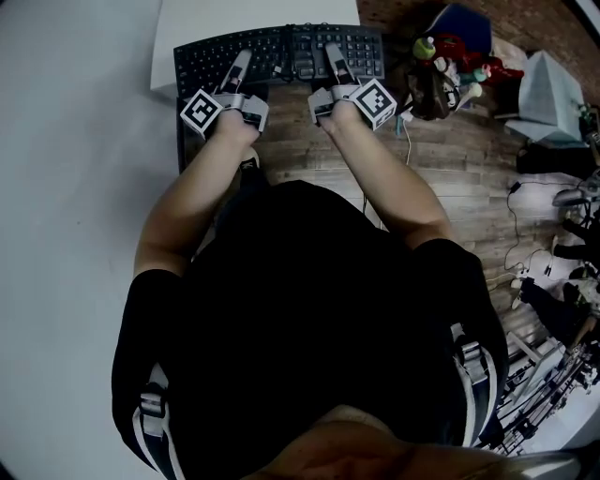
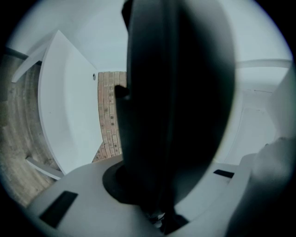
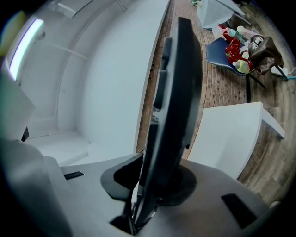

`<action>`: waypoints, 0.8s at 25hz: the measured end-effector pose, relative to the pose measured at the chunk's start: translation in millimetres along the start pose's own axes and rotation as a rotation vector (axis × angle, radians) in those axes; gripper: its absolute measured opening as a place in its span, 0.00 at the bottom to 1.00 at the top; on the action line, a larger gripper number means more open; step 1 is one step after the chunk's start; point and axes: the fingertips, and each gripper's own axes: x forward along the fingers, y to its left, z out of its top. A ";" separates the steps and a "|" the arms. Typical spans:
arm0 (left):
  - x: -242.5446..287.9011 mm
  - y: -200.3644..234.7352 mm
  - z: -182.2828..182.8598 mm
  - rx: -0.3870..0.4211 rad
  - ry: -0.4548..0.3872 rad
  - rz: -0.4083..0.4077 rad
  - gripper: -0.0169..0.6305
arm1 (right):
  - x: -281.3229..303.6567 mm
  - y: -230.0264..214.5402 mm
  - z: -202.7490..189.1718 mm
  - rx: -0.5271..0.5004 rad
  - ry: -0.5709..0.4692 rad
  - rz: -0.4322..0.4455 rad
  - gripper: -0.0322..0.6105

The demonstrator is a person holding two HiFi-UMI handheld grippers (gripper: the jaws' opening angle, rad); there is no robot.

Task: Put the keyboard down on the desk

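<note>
Your left gripper [image 1: 241, 64] and right gripper [image 1: 335, 59] each pinched the keyboard's [image 1: 281, 49] edge. You needed to lower both sides evenly onto the desk [image 1: 244, 13].

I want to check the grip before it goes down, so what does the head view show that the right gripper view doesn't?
Head view only: both the left gripper and the right gripper holding the near edge of the black keyboard, keys facing up. Right gripper view only: the keyboard edge-on between its jaws, and a lit strip light. Both: the keyboard, the white desk, the wooden floor and the red toys.
</note>
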 end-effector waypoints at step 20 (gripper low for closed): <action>94.5 42.3 165.8 -0.053 0.057 0.010 0.15 | 177.8 -29.6 -41.5 -0.021 -0.048 -0.062 0.21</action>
